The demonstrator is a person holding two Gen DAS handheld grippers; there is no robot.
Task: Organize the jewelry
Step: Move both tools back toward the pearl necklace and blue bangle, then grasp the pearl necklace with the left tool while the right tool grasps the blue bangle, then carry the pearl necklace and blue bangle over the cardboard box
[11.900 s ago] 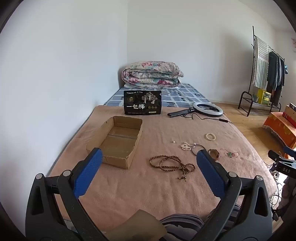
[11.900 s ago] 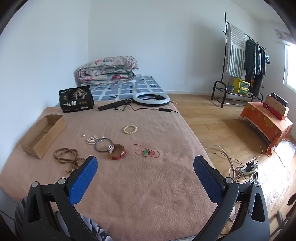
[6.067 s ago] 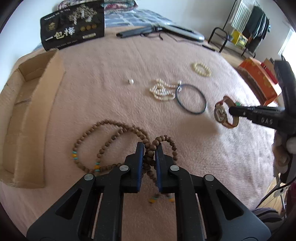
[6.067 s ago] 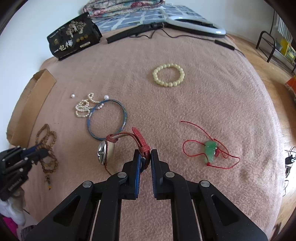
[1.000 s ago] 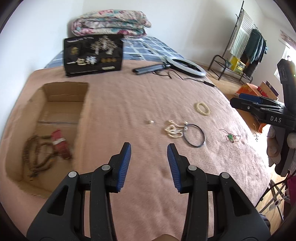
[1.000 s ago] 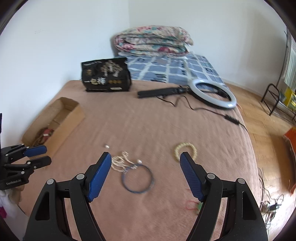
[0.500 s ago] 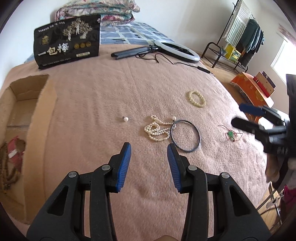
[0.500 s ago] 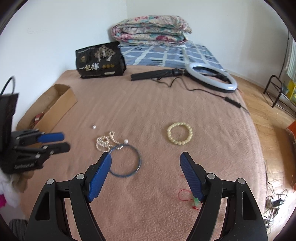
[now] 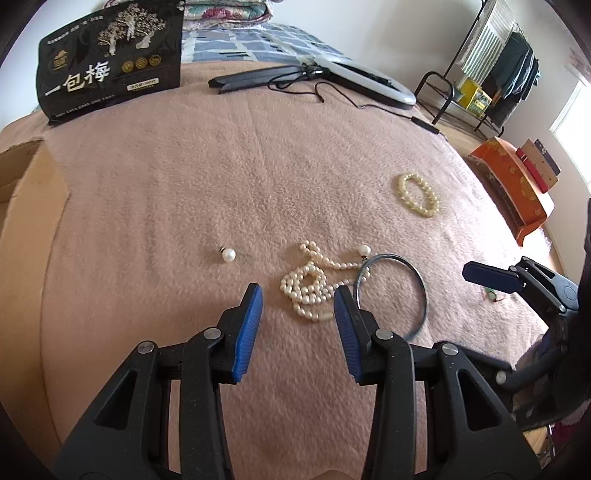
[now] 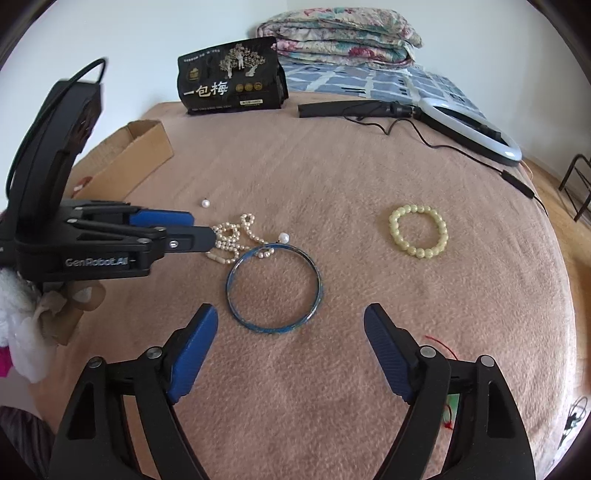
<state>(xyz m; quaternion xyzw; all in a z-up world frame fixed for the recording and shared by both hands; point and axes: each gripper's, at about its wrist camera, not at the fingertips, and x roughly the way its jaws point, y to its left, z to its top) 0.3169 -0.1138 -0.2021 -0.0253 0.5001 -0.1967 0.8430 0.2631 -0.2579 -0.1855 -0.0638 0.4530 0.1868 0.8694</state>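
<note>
A white pearl necklace (image 9: 309,286) lies bunched on the pink blanket, straight in front of my open left gripper (image 9: 298,301), whose tips reach its near edge (image 10: 229,240). A blue bangle (image 10: 273,290) lies beside the necklace, just ahead of my open, empty right gripper (image 10: 291,323). A loose pearl (image 9: 228,254) lies left of the necklace. A pale bead bracelet (image 10: 418,230) lies to the right. A red-cord green pendant (image 10: 448,406) is partly hidden under the right gripper. The cardboard box (image 10: 125,162) stands at the left.
A black printed bag (image 10: 232,86) stands at the back of the bed. A ring light (image 10: 476,127) with its black handle and cable lies at the back right. Folded quilts (image 10: 340,31) are behind. The bed edge drops to wood floor on the right.
Both grippers have moved down and closer to the jewelry. The left gripper now has its tips at the pearl necklace; the right gripper is just short of the blue bangle.
</note>
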